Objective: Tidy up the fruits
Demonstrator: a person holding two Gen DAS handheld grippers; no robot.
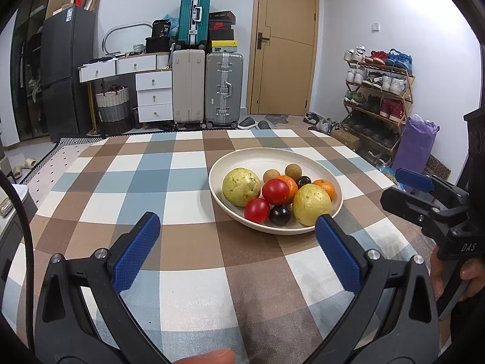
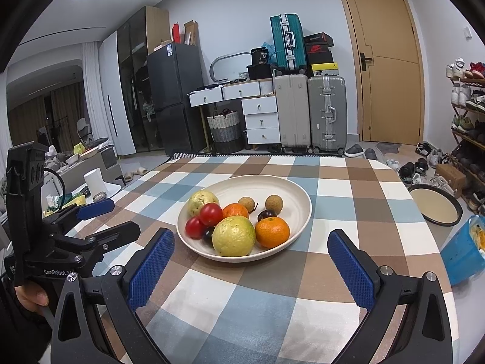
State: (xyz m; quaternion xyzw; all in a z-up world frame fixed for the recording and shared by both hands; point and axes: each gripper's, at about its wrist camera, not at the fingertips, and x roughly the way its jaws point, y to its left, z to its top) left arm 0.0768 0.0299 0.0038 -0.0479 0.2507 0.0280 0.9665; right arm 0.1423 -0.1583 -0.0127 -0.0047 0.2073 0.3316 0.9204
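A cream bowl (image 1: pixel 242 157) (image 2: pixel 300 200) stands on the checked tablecloth and holds two yellow-green guavas (image 1: pixel 241 186) (image 2: pixel 233 236), two red tomatoes (image 1: pixel 275 191) (image 2: pixel 211 214), two oranges (image 1: pixel 326 188) (image 2: pixel 272 232), two dark plums (image 1: pixel 279 214) and two brown longans (image 2: pixel 274 202). My left gripper (image 1: pixel 236 221) is open and empty, just in front of the bowl's near rim. My right gripper (image 2: pixel 251 238) is open and empty, in front of the bowl; it also shows at the right of the left wrist view (image 1: pixel 406 188).
The checked table (image 1: pixel 188 182) extends left of and behind the bowl. Off the table's right side lie a round tray (image 2: pixel 435 206) and a blue bag (image 2: pixel 463 251). A shoe rack (image 1: pixel 379 100), suitcases and drawers stand beyond the table.
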